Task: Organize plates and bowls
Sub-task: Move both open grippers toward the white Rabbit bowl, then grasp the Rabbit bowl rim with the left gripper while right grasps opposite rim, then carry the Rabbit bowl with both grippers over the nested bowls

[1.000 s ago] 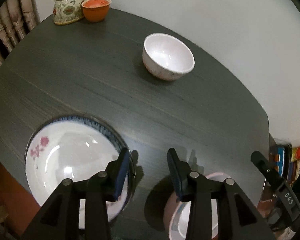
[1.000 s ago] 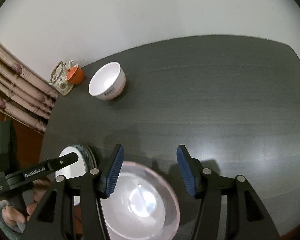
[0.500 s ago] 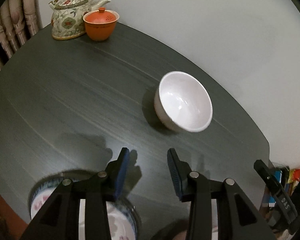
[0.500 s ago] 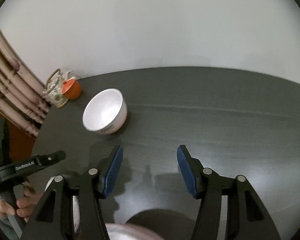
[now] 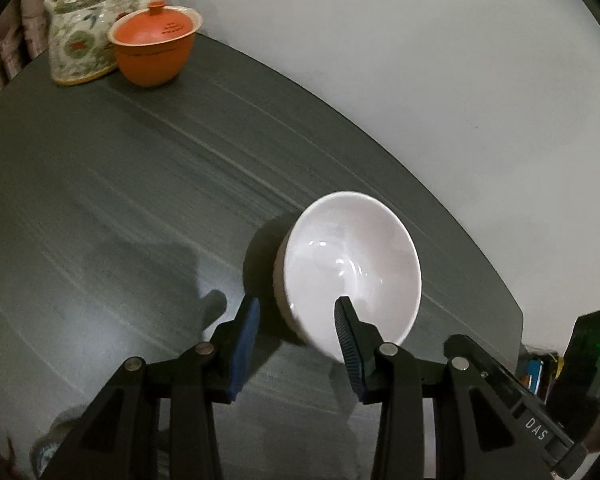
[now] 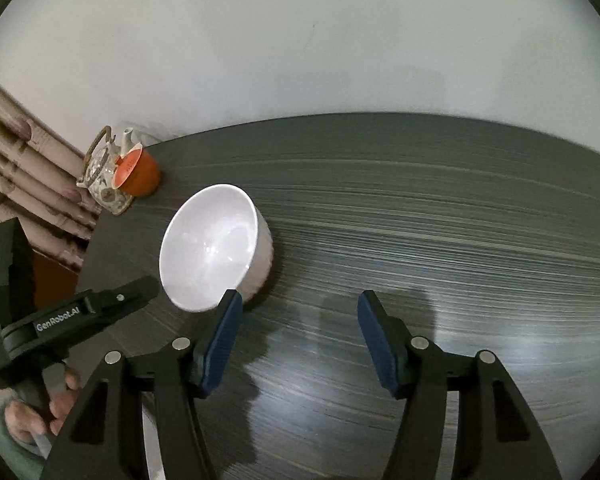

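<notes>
Your dark table (image 5: 148,184) carries a white bowl (image 5: 352,268) near its far edge, well apart from the teapot (image 5: 84,40) and orange lidded cup (image 5: 154,52) in the corner. Your left gripper (image 5: 296,316) stands partly open astride the bowl's near rim, pads apparently not pressing. Your right gripper (image 6: 298,312), jaws just widened, holds nothing beside the bowl.

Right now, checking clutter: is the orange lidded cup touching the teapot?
Cannot tell: in both wrist views the orange lidded cup overlaps the teapot, hiding any gap.
</notes>
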